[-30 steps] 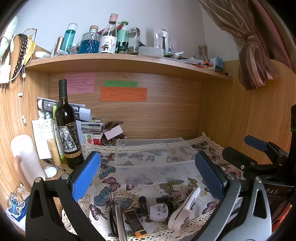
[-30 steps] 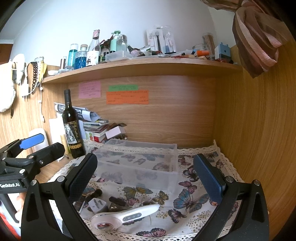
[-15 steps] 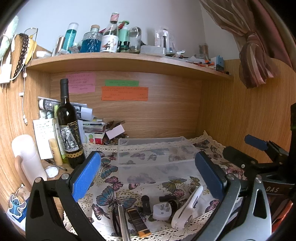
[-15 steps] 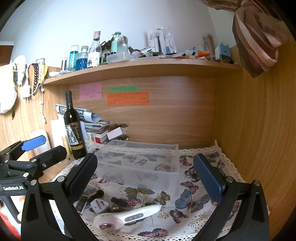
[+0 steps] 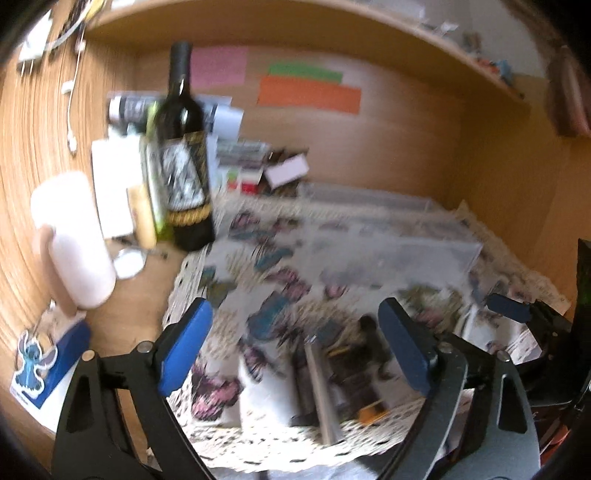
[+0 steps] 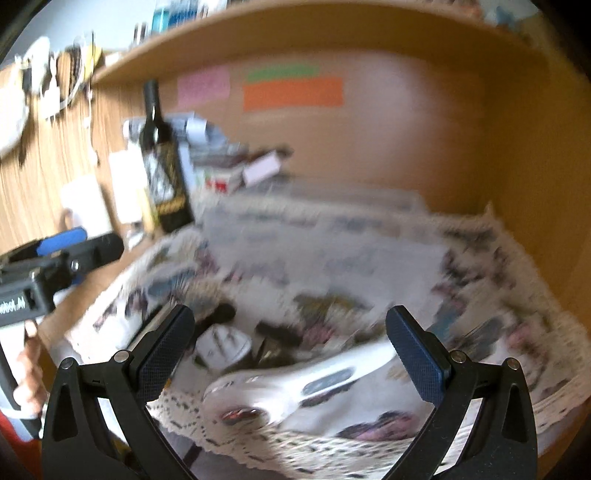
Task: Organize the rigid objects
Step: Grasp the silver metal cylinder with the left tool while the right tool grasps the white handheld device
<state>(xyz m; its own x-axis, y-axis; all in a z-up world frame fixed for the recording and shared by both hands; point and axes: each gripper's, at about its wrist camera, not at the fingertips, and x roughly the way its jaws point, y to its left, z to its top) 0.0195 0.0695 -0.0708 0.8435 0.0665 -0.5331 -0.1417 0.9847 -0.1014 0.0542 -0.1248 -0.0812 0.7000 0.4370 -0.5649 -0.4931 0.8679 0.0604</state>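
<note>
A dark wine bottle (image 5: pixel 183 155) stands upright at the left edge of the butterfly cloth (image 5: pixel 280 266), with a white cup (image 5: pixel 74 236) on the bare wood further left. Behind the bottle lie rolled papers (image 5: pixel 221 114) and a heap of small boxes (image 5: pixel 258 170). Pink (image 5: pixel 218 66), green (image 5: pixel 304 72) and orange notes (image 5: pixel 308 94) are stuck on the back panel under the shelf (image 6: pixel 295 33).

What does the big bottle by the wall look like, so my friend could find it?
Start at the wooden back wall with the pink, green and orange paper notes. Look below the pink note, at the left edge of the butterfly-patterned cloth. There stands the tall dark glass wine bottle, upright, with a black-and-gold label; it is the tallest and darkest thing there, beside a pale white cup.
</note>
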